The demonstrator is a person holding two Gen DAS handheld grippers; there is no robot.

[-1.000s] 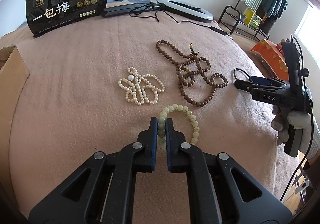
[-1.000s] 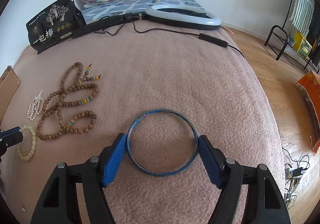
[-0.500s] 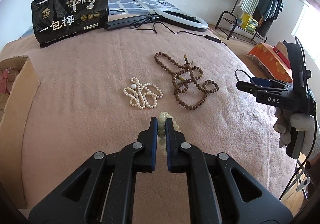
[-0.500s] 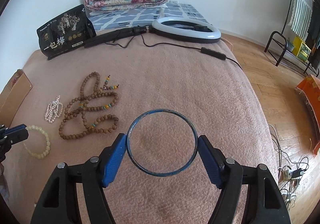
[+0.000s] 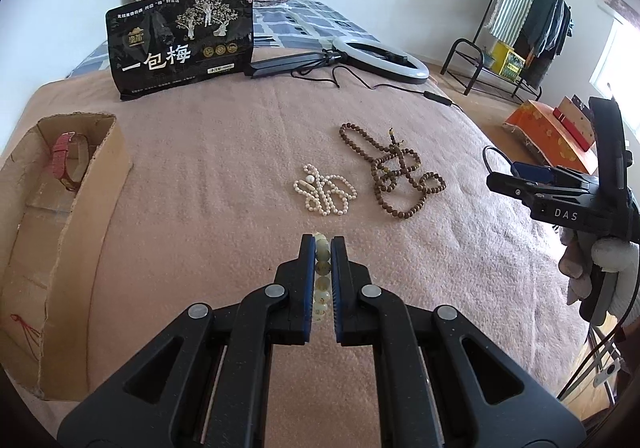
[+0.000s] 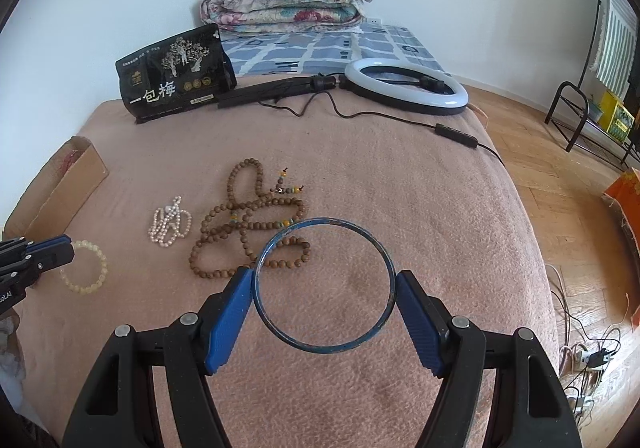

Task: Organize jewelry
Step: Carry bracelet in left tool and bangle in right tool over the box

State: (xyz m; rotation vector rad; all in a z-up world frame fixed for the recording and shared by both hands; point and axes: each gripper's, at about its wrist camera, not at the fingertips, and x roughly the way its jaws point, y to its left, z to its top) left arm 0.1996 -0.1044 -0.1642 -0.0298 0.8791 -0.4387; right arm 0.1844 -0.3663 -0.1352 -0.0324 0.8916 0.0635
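My left gripper [image 5: 322, 244] is shut on a pale green bead bracelet [image 5: 322, 268] and holds it above the pink blanket; the bracelet [image 6: 86, 268] hangs from it in the right wrist view. My right gripper [image 6: 324, 282] is shut on a thin blue bangle [image 6: 288, 336], held by its outer rim above the blanket. A white pearl string [image 5: 324, 195] and a brown wooden bead necklace [image 5: 396, 179] lie on the blanket ahead. An open cardboard box [image 5: 60, 248] at the left holds a pink watch [image 5: 66, 159].
A black snack bag [image 5: 180, 41] stands at the back. A ring light [image 5: 380, 57] with its cable lies behind the jewelry. A folded quilt [image 6: 288, 1] lies at the far end. The bed edge drops to wooden floor [image 6: 560, 187] on the right.
Both grippers have lifted and pulled back from the blanket with their pieces. The left gripper has swung left, so the cardboard box and watch now show.
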